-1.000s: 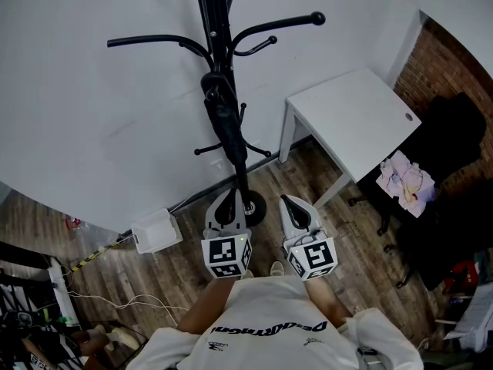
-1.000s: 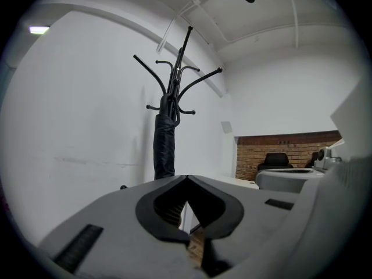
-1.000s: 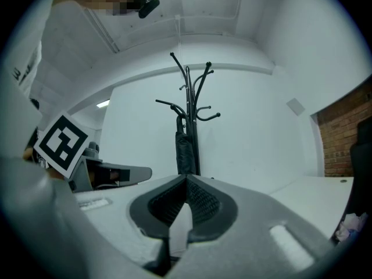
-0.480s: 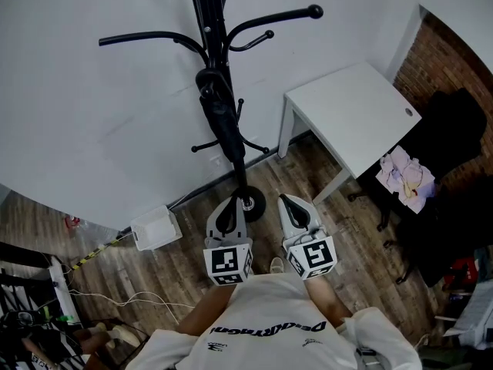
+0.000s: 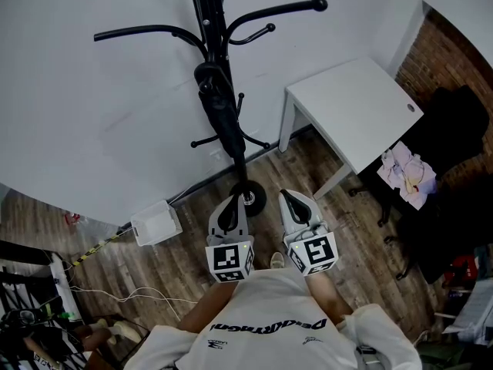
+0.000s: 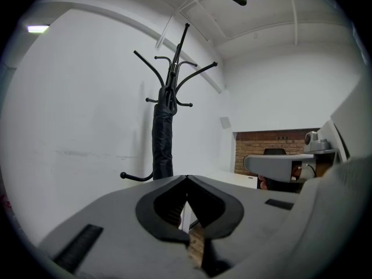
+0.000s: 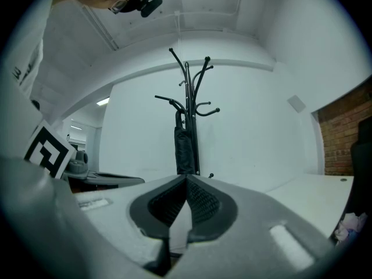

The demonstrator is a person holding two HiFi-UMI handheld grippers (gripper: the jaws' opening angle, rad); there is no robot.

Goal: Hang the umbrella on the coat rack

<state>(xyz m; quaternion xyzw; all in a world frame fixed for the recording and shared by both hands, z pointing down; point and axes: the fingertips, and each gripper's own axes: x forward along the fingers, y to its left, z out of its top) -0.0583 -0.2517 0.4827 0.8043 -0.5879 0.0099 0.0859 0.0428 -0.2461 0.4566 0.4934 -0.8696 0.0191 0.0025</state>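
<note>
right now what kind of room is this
Probably an office or workshop corner: a black coat rack with an umbrella hanging on it, a white desk, and a wood-look floor with loose cables.

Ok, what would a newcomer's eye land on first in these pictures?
A black coat rack stands against the white wall, a furled black umbrella hanging along its pole. A white table sits to its right. Low in the head view, the left gripper and right gripper are both shut and empty.
</note>
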